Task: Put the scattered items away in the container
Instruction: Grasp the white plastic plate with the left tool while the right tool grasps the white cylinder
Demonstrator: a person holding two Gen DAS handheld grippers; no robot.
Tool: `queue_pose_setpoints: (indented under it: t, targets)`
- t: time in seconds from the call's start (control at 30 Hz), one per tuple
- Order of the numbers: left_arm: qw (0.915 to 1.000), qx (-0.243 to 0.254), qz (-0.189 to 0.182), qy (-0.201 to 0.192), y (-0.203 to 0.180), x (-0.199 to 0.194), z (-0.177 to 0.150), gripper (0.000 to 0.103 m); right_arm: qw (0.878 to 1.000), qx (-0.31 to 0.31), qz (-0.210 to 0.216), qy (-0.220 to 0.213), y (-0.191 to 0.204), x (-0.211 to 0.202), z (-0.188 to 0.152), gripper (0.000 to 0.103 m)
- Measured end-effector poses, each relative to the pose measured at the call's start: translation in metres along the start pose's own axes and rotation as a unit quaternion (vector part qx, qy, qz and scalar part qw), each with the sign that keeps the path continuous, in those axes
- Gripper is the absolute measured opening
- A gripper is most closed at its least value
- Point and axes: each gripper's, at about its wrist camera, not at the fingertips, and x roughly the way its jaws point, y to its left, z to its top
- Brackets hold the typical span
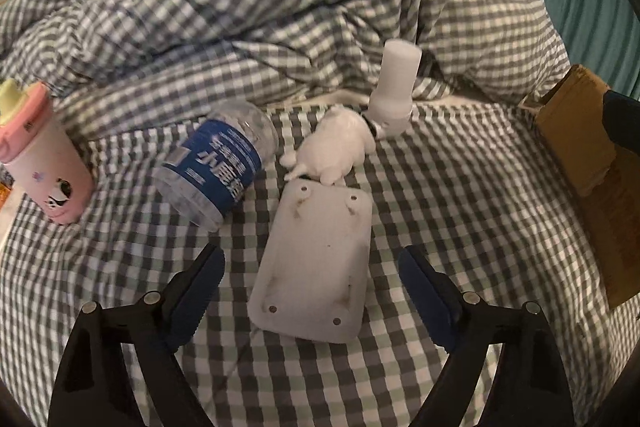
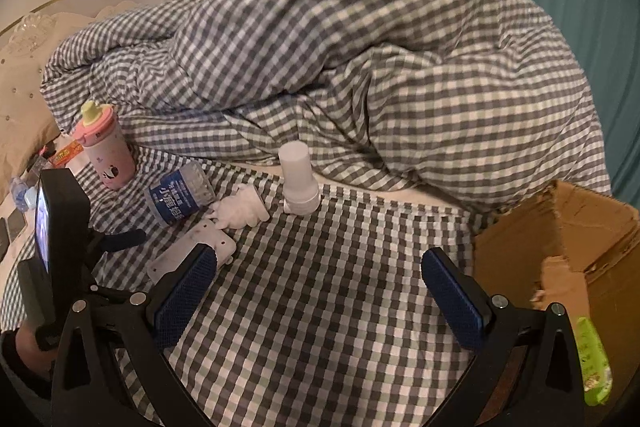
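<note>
Left wrist view: left gripper (image 1: 310,263) spread wide, fingers (image 1: 200,291) empty, hovering over a white tray (image 1: 316,267) lying upside down on the checked bed (image 1: 460,195). Just beyond the tray, touching its far edge, a white figurine (image 1: 336,147). Behind that, upright, a white bottle (image 1: 394,91), against the figurine. To the left, a water bottle (image 1: 218,163) on its side with a blue label. Farther left, a pink cup (image 1: 48,163), tilted. Bunched duvet (image 1: 280,7) at the back. Box (image 1: 580,147) at the right edge.

Right wrist view: right gripper (image 2: 316,291) also spread wide, fingers (image 2: 454,301) holding nothing, above bare sheet. Cardboard box (image 2: 568,239) to the right, open, with a green packet (image 2: 594,367) visible by its near side. Tray (image 2: 188,251) partly hidden behind the left finger. Figurine (image 2: 242,213), water bottle (image 2: 180,197), white bottle (image 2: 298,179) and pink cup (image 2: 106,147) all on the bed, well apart from the box. Left gripper (image 2: 120,239) at the left edge, next to the tray.
</note>
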Motion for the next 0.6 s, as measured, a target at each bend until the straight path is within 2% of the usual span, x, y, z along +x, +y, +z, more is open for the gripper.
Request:
queue_pose_setpoints:
  t: [0.33, 0.5, 0.53, 0.6]
  targets:
    - [0.9998, -0.002, -0.007, 0.020, 0.006, 0.031, -0.003, 0.088, 1.000, -0.002, 0.010, 0.006, 0.008, 0.048, 0.012, 0.103]
    - [0.9995, -0.003, -0.022, 0.021, 0.006, 0.040, -0.008, 0.078, 1.000, -0.002, 0.009, 0.006, 0.010, 0.080, 0.025, 0.103]
    - [0.9994, -0.001, -0.027, 0.020, 0.005, 0.040, -0.008, 0.070, 1.000, -0.002, 0.008, 0.006, 0.010, 0.086, 0.028, 0.103]
    - [0.9994, -0.003, -0.028, 0.018, 0.005, 0.040, -0.007, 0.069, 1.000, -0.003, 0.006, 0.006, 0.010, 0.098, 0.032, 0.103]
